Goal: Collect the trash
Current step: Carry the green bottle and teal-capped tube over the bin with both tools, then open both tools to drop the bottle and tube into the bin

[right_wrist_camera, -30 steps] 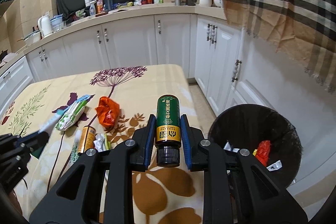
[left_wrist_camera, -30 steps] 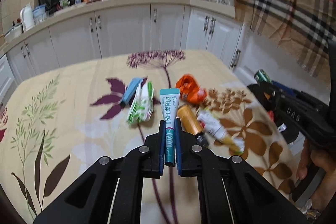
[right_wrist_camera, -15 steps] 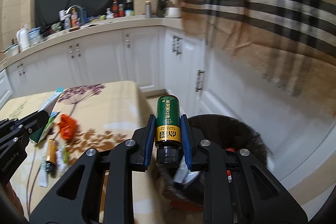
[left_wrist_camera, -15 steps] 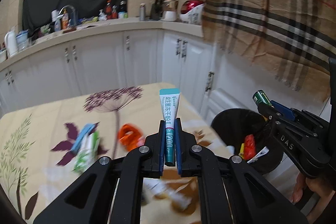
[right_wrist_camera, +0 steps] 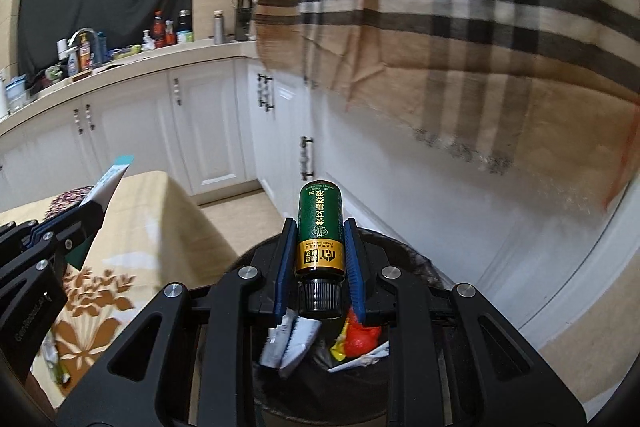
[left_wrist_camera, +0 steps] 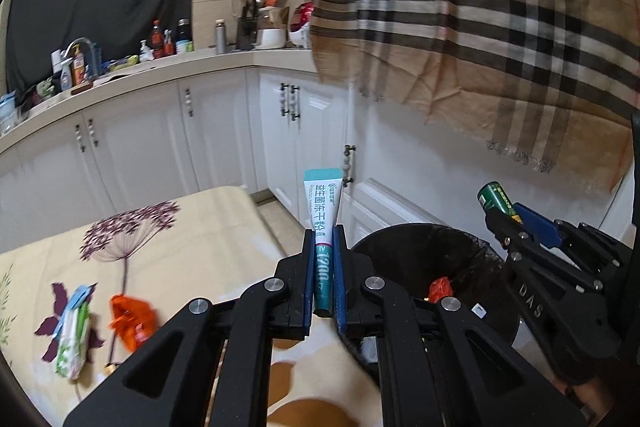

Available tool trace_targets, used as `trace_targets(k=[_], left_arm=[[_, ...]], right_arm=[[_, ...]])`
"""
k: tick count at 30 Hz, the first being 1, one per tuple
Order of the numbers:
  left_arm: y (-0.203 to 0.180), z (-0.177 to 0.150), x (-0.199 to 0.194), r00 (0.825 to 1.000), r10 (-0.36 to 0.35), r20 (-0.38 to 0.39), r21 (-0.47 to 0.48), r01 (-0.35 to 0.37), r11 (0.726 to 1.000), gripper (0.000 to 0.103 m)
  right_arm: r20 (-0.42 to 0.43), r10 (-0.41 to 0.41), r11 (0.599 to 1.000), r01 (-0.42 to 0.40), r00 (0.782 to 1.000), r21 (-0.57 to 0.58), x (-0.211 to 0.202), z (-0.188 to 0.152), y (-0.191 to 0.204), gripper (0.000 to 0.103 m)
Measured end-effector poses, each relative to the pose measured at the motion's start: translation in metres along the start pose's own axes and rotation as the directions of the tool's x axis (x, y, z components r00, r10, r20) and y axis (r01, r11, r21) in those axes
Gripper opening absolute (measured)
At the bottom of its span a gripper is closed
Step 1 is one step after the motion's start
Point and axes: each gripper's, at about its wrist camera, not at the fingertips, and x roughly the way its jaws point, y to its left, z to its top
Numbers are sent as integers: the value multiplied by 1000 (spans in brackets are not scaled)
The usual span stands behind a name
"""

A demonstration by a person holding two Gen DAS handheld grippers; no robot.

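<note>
My left gripper (left_wrist_camera: 323,239) is shut on a white and teal tube (left_wrist_camera: 322,211) that sticks up between its blue pads, just left of the black bin (left_wrist_camera: 416,247). My right gripper (right_wrist_camera: 320,227) is shut on a green and gold bottle (right_wrist_camera: 320,227), cap toward the camera, held right over the bin (right_wrist_camera: 404,243). Wrappers and a red scrap (right_wrist_camera: 358,335) lie inside the bin. The left wrist view shows the right gripper (left_wrist_camera: 500,211) with the bottle (left_wrist_camera: 494,197) at the right. The right wrist view shows the left gripper (right_wrist_camera: 86,213) and the tube (right_wrist_camera: 110,181) at the left.
A table with a floral cloth (left_wrist_camera: 168,227) holds an orange wrapper (left_wrist_camera: 130,319) and a green and white packet (left_wrist_camera: 74,339). White cabinets (left_wrist_camera: 224,131) stand behind, under a cluttered counter. A plaid cloth (left_wrist_camera: 480,27) hangs above the bin.
Both grippers have swung right, away from the table and toward the bin, each keeping its item. The right one now hangs over the bin's mouth; the left one has come up beside it.
</note>
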Motion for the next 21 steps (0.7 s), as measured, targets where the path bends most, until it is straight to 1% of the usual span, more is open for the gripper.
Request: trace_targets(k=[7, 13, 14, 15, 17, 20, 21], left_arm=[[-26, 7, 32, 999, -16, -36, 38, 17, 999, 9], [-38, 8, 50, 998, -24, -61, 52, 27, 998, 10], [-40, 8, 53, 997, -26, -66, 58, 30, 998, 10], [-42, 8, 55, 997, -27, -71, 62, 32, 998, 10], [-45, 8, 59, 997, -29, -78, 64, 34, 997, 15], [-49, 6, 65, 996, -32, -88, 73, 38, 997, 19], [-50, 5, 65, 995, -33, -89, 76, 39, 996, 24]], right_arm=[[-16, -50, 998, 51, 999, 36, 17, -6, -20, 23], [-29, -79, 994, 81, 996, 69, 29, -6, -36, 23], [-29, -85, 994, 87, 996, 73, 30, -7, -38, 24], [-29, -89, 993, 91, 996, 75, 33, -6, -39, 28], [-33, -98, 992, 100, 995, 76, 36, -5, -41, 32], [-36, -105, 991, 107, 994, 83, 37, -7, -44, 32], [-37, -106, 990, 109, 994, 85, 37, -7, -45, 33]])
